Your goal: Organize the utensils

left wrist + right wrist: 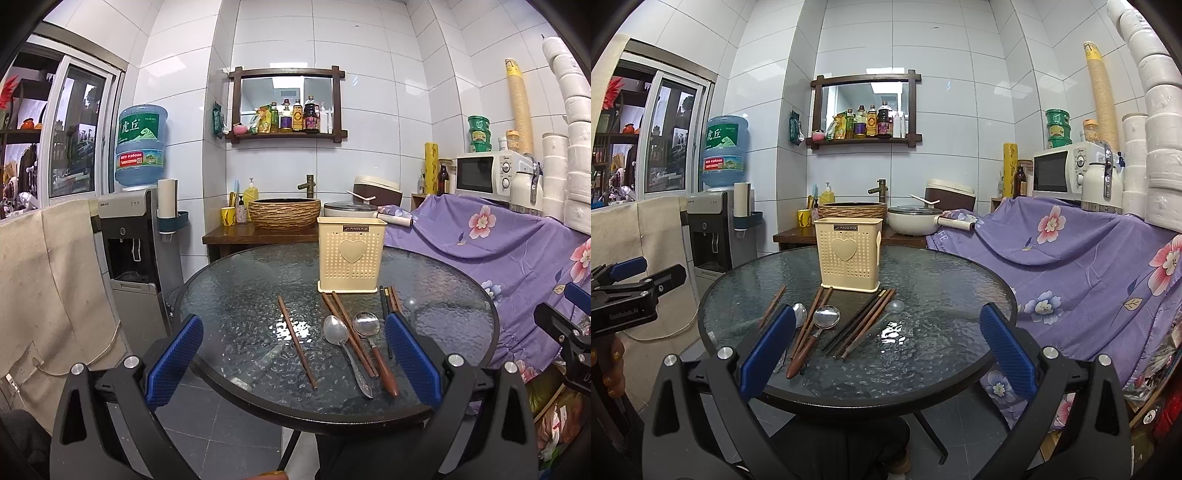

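A cream utensil holder point(350, 254) point(848, 253) with a heart stands upright on the round glass table point(236, 295) point(942, 295). In front of it lie a single brown chopstick point(296, 341) point(772, 306), a pair of brown chopsticks point(349, 334), a steel spoon point(345, 350), a wooden-handled spoon point(371, 339) point(816, 332), dark chopsticks point(860, 325) and a clear spoon point(892, 308). My left gripper point(294, 360) is open and empty above the near table edge. My right gripper point(886, 354) is open and empty, right of the utensils.
A water dispenser point(129, 236) stands left of the table. A purple floral cloth point(1089, 266) covers furniture on the right, with a microwave point(1067, 171) on it. A woven basin point(284, 212) and a pot point(912, 219) sit on the counter behind.
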A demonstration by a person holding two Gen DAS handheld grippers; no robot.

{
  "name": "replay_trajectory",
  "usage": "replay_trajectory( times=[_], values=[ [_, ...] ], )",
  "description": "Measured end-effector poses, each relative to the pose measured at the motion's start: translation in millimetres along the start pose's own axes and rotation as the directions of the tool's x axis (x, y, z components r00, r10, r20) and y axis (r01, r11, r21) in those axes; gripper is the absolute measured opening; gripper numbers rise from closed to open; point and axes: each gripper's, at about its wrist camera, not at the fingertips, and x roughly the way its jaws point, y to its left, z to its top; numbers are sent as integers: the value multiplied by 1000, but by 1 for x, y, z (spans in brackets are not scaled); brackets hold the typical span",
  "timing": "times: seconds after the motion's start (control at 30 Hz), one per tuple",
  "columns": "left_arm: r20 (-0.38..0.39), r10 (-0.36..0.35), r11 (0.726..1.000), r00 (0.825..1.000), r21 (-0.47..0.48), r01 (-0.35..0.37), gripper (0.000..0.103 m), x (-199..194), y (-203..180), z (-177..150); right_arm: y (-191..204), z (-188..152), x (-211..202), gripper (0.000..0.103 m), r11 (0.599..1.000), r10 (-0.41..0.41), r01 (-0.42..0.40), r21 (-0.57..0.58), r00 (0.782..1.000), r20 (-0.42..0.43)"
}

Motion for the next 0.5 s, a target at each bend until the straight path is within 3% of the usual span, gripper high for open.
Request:
replay_trajectory(
  times=[0.5],
  values=[
    [-28,-13,1000,1000,-17,13,97,10,3,0,2,3,8,98,1000,0,-1,-12,1000,-21]
  ],
)
